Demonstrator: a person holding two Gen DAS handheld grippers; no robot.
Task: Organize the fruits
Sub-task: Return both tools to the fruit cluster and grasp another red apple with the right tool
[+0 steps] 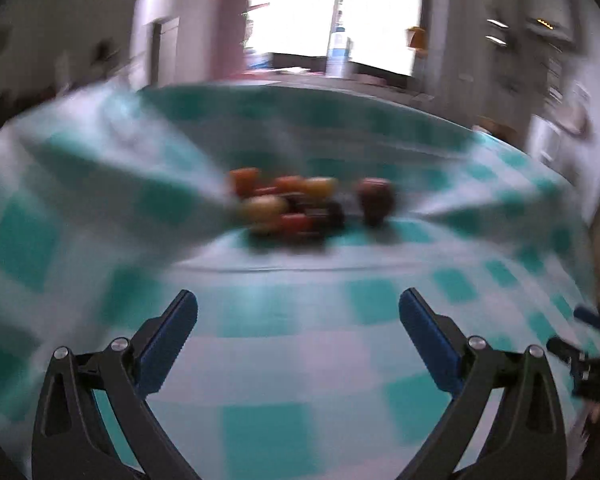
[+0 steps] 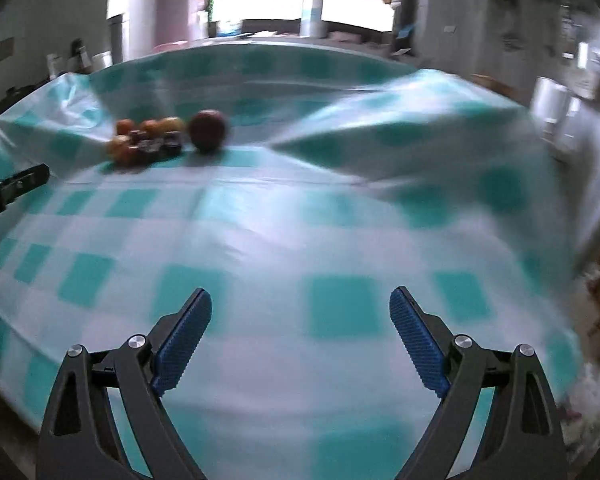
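Note:
A small pile of fruits (image 1: 288,204) lies on the teal checked tablecloth (image 1: 300,344), orange, yellow, red and dark pieces together. A larger dark red round fruit (image 1: 374,200) sits just right of the pile. Both show in the right wrist view too, the pile (image 2: 146,142) and the round fruit (image 2: 207,130) at far left. My left gripper (image 1: 298,308) is open and empty, well short of the pile. My right gripper (image 2: 300,308) is open and empty over the cloth (image 2: 300,240). Both views are motion-blurred.
The cloth is rucked into raised folds left (image 1: 120,152) and right (image 2: 400,112) of the fruit. A bottle (image 2: 312,12) and clutter stand by the bright window behind. The other gripper's tip shows at the left edge (image 2: 16,188). White containers (image 2: 556,108) stand at right.

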